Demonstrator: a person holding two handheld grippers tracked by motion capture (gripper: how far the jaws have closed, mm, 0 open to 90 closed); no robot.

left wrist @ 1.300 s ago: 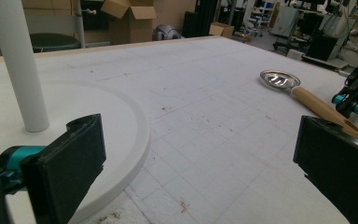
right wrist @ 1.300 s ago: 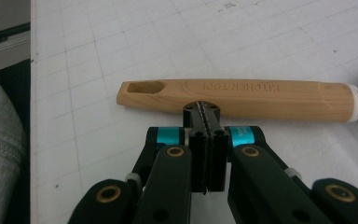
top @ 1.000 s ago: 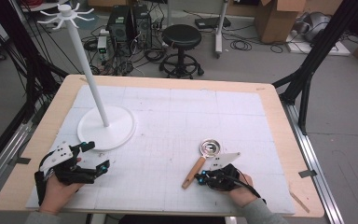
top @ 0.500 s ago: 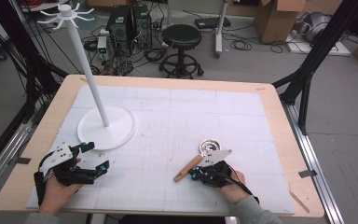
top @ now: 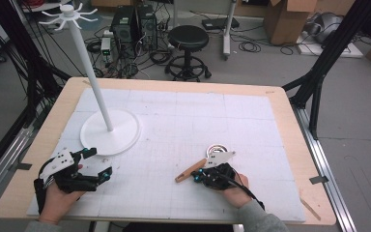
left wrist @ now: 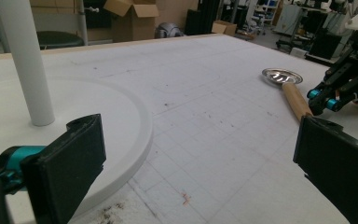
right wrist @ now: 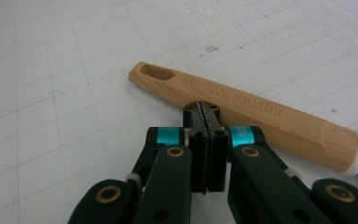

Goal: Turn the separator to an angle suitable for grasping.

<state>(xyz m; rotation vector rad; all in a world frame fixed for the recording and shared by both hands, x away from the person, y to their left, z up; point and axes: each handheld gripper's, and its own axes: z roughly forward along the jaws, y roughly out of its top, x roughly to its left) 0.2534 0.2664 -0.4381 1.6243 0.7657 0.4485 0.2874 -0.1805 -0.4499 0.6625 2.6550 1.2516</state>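
Wooden-handled metal strainer spoon (top: 193, 169) lies flat on the white gridded table (top: 183, 125), its round steel bowl (left wrist: 282, 75) pointing away from you, well apart from the white hook stand (top: 110, 131). Your right tongs (right wrist: 206, 112) are pressed fully together with nothing between them, tips touching the handle's side. Your left tongs (left wrist: 191, 163) stand wide and empty. Expect a light, rigid tool; the smooth, rounded handle may roll or slip. Take hold across the handle (right wrist: 242, 109) near mid-length, clear of the slotted hanging hole (right wrist: 156, 72).
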